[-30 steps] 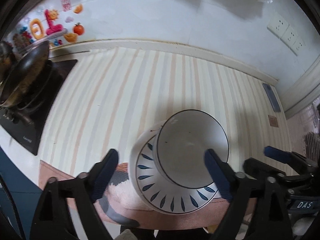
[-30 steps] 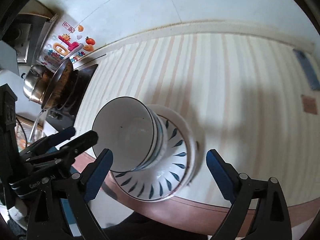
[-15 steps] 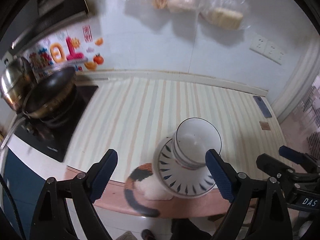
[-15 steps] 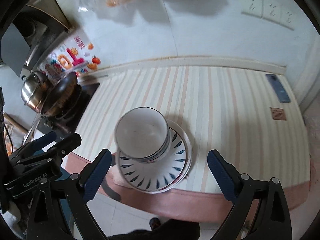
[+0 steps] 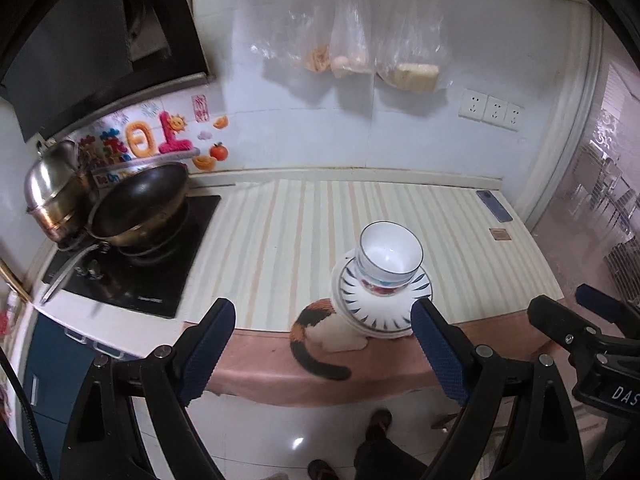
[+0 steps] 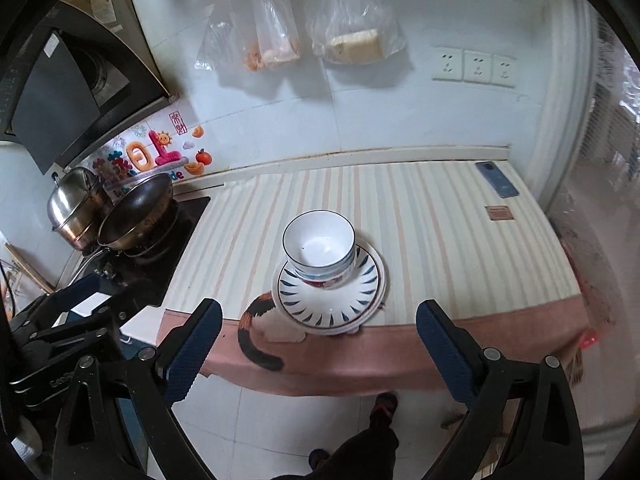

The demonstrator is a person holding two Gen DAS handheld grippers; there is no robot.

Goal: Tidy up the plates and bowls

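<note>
Your left gripper (image 5: 322, 344) is hanging over the floor in front of the counter, jaws spread wide and gripping nothing. Your right gripper (image 6: 318, 344) is doing the same beside it, blue pads (image 6: 444, 354) standing far apart with only air between them.

Sweeping from the left: a steel pot (image 5: 54, 196) is sitting at the far left on the black cooktop (image 5: 160, 272), and a dark wok (image 5: 140, 204) is leaning just beside it. Colourful stickers (image 5: 160, 140) are showing on the wall behind them. The striped counter cloth (image 5: 288, 240) is running rightward from the cooktop.

Near the front edge of that cloth, the stack of plates (image 6: 330, 294) with the blue leaf pattern is sitting flat, and the stacked bowls (image 6: 320, 246) are standing upright on top of it, white insides facing up. A cat picture (image 6: 256, 332) on the pink border is peeking out at the plates' left. Both grippers are well clear of the stack.

Further right, a phone (image 6: 497, 179) is lying at the counter's back corner, under three wall sockets (image 6: 474, 66). Plastic bags (image 5: 384, 40) are hanging above.
</note>
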